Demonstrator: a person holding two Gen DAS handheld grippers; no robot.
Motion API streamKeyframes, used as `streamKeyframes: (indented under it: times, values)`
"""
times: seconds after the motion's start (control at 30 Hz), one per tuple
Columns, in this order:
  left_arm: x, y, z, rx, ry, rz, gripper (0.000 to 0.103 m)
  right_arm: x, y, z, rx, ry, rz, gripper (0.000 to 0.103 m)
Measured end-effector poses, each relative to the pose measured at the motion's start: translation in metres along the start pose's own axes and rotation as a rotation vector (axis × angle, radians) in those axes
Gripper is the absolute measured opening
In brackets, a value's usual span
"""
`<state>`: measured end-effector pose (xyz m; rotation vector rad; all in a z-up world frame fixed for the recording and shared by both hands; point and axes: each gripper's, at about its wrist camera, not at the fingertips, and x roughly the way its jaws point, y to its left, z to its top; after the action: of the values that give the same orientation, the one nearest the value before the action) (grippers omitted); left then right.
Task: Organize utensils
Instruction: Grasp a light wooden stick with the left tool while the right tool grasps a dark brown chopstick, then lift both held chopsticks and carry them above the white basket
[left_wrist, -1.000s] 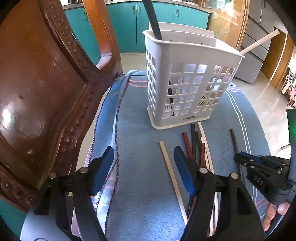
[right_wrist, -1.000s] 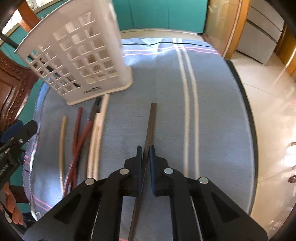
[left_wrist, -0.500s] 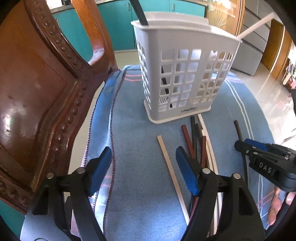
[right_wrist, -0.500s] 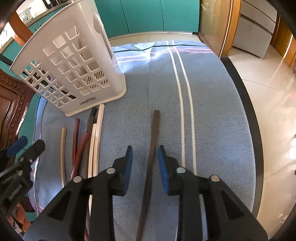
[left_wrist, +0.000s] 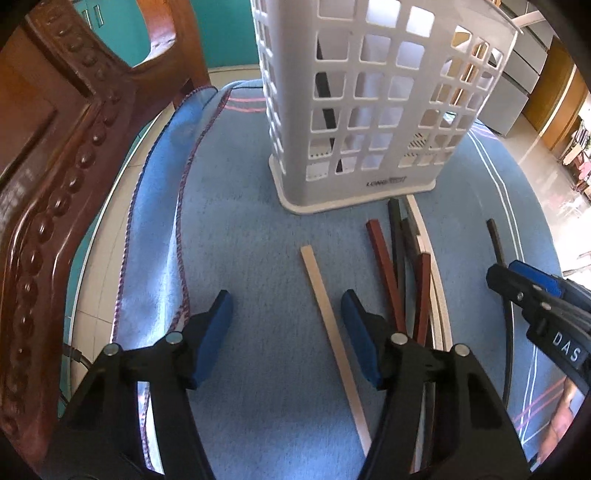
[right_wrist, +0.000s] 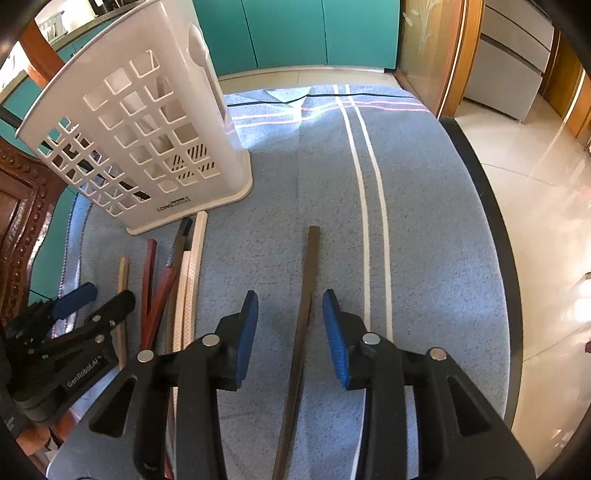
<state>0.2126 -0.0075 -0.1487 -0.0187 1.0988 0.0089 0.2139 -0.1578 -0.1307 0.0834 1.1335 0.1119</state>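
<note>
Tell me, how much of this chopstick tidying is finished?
Barely started. The white plastic lattice basket holds one black stick and a white one poking out at its top. Nothing is in hand: the left claw and right claw are open, the right one straddling a lone dark brown chopstick. That, a pale wooden stick and the red, dark and white bundle remain on the blue cloth.

Sticks (left_wrist: 404, 258) lie on cloth (left_wrist: 251, 236) before the basket (left_wrist: 369, 103).
</note>
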Motion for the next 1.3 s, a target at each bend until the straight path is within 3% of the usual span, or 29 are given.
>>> streamKeyframes:
  times: [0.2, 0.27, 0.3, 0.37, 0.4, 0.53, 0.67, 0.83, 0.93, 1.1, 1.3]
  values:
    - [0.006, -0.001, 0.009, 0.006, -0.016, -0.005, 0.061, 0.006, 0.007, 0.000, -0.049, -0.008, -0.056, 0.036]
    - [0.007, -0.001, 0.012, 0.009, -0.018, -0.011, 0.049, 0.006, 0.009, -0.001, -0.062, -0.009, -0.071, 0.035]
    - [0.006, -0.003, 0.013, 0.015, -0.022, -0.013, 0.038, 0.006, 0.010, -0.001, -0.068, -0.009, -0.080, 0.032]
    - [0.007, -0.006, 0.014, 0.023, -0.027, -0.018, 0.022, 0.006, 0.011, -0.001, -0.071, -0.010, -0.083, 0.013]
    - [0.007, -0.006, 0.014, 0.024, -0.030, -0.026, 0.014, 0.006, 0.010, -0.001, -0.067, -0.007, -0.066, 0.009]
    - [0.010, -0.008, 0.018, 0.028, -0.052, -0.022, 0.007, 0.004, 0.005, 0.000, -0.040, -0.009, 0.006, 0.007]
    - [-0.002, -0.001, 0.022, -0.025, -0.089, -0.056, 0.007, -0.015, 0.005, 0.002, -0.042, -0.078, 0.030, 0.006]
    - [-0.047, 0.010, 0.029, -0.079, -0.233, -0.121, 0.007, -0.058, 0.004, 0.003, -0.050, -0.226, 0.089, 0.007]
    - [-0.087, 0.013, 0.030, -0.096, -0.374, -0.156, 0.007, -0.084, 0.002, 0.002, -0.048, -0.315, 0.123, 0.007]
    - [-0.138, 0.012, 0.025, -0.105, -0.561, -0.126, 0.007, -0.123, 0.001, -0.003, -0.071, -0.457, 0.156, 0.007]
    - [-0.203, 0.015, 0.019, -0.142, -0.735, -0.173, 0.007, -0.167, -0.001, -0.005, -0.075, -0.538, 0.201, 0.007]
